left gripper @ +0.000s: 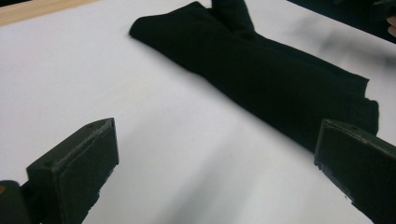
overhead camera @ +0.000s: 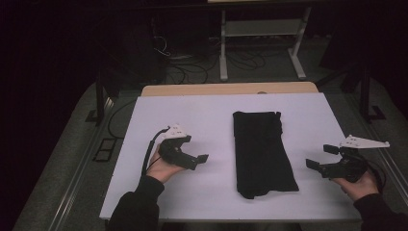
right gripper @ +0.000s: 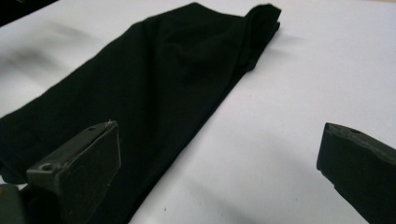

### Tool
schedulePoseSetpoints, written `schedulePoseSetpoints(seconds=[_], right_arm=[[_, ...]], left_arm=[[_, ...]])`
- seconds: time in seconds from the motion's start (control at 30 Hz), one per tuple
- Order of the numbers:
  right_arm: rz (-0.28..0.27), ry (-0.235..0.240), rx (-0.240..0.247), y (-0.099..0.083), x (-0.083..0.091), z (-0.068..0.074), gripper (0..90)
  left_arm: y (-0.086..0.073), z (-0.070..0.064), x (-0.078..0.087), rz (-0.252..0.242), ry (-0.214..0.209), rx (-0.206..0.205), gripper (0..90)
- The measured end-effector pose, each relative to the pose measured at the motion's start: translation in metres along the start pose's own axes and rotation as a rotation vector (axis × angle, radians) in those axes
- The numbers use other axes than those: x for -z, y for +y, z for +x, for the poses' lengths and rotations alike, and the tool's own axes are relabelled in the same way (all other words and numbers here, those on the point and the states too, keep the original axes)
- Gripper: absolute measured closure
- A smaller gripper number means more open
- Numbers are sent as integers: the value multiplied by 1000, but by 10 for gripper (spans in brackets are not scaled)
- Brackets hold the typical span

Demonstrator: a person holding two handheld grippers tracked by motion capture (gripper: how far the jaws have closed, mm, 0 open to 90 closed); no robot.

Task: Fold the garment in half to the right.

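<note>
In the high view, a folded black cloth [overhead camera: 262, 153] lies flat as a long strip on the white worktop [overhead camera: 202, 110], just right of the frame's centre, running from the middle of the frame down toward the lower edge, its near end a little wider and skewed right. Your left gripper [overhead camera: 192, 153] sits at centre left of that view, held in your hand [overhead camera: 161, 166] just above the worktop, pointing right toward the cloth and apart from it. Your right gripper [overhead camera: 323, 156] is at the right edge of the frame, near the worktop's right side, pointing left toward the cloth and also apart from it. In the left gripper view, the jaws stand wide with bare white worktop between them, and the cloth [left gripper: 261, 74] crosses the upper half of the frame. In the right gripper view, the jaws are likewise wide and grip nothing; the cloth [right gripper: 154, 93] fills the left and centre, passing behind the left jaw.
</note>
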State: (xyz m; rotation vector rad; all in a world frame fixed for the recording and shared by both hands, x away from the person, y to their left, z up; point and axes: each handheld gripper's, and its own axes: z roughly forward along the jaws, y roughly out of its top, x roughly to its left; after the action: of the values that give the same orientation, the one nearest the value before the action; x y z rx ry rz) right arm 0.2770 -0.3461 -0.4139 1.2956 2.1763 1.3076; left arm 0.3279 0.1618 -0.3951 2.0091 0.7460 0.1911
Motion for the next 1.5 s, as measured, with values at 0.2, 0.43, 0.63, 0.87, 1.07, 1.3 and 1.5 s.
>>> schedulePoseSetpoints(seconds=[0.2, 0.43, 0.63, 0.87, 1.07, 1.3, 1.5], right_arm=[[5, -2, 3, -4, 0, 3, 0], [4, 1, 2, -6, 2, 5, 0], [-2, 0, 2, -7, 3, 4, 0], [-2, -2, -1, -9, 4, 3, 0], [0, 2, -2, -10, 4, 3, 0], [0, 2, -1, -10, 4, 4, 0], [-1, 4, -5, -9, 3, 4, 0]], left_arm=[[-17, 8, 15, -19, 31, 24, 0], [-35, 15, 33, -42, 59, 50, 0], [-45, 19, 45, -59, 72, 52, 0], [-59, 22, 61, -100, 110, 68, 0], [-74, 24, 74, -129, 148, 76, 0], [-90, 26, 89, -126, 191, 93, 0], [-99, 28, 97, -126, 210, 110, 0]])
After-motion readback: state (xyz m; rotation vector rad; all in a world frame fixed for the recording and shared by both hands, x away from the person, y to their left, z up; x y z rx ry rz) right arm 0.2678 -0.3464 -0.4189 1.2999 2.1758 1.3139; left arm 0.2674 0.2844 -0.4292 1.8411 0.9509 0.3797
